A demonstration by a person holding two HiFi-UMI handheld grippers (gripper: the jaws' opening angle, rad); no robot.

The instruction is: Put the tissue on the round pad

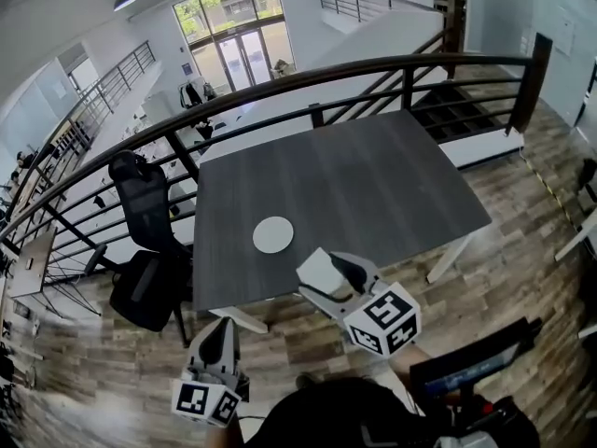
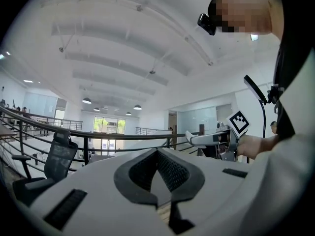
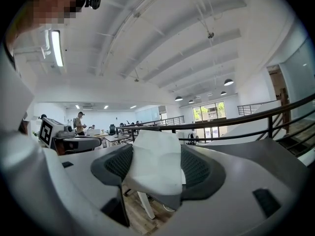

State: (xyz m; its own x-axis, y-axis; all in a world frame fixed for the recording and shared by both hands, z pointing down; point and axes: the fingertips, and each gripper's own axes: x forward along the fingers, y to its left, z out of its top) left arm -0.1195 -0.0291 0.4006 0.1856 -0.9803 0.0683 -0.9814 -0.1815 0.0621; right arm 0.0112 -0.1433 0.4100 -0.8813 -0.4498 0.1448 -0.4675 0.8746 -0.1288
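The round white pad (image 1: 272, 234) lies flat on the dark grey table (image 1: 373, 185), near its front edge. My right gripper (image 1: 328, 276) hovers just off that front edge, to the right of the pad and nearer to me, shut on a folded white tissue (image 1: 314, 271). In the right gripper view the tissue (image 3: 155, 166) is pinched between the dark pads of the right gripper (image 3: 156, 149) and sticks up past them. My left gripper (image 1: 222, 327) hangs lower left, over the floor in front of the table, shut and empty (image 2: 157, 152).
A black railing (image 1: 373, 68) runs along the table's far and left sides. A black office chair (image 1: 142, 199) stands at the table's left, beside a dark bag (image 1: 145, 287). Wooden floor (image 1: 504, 250) surrounds the table. A dark stand (image 1: 476, 357) is at lower right.
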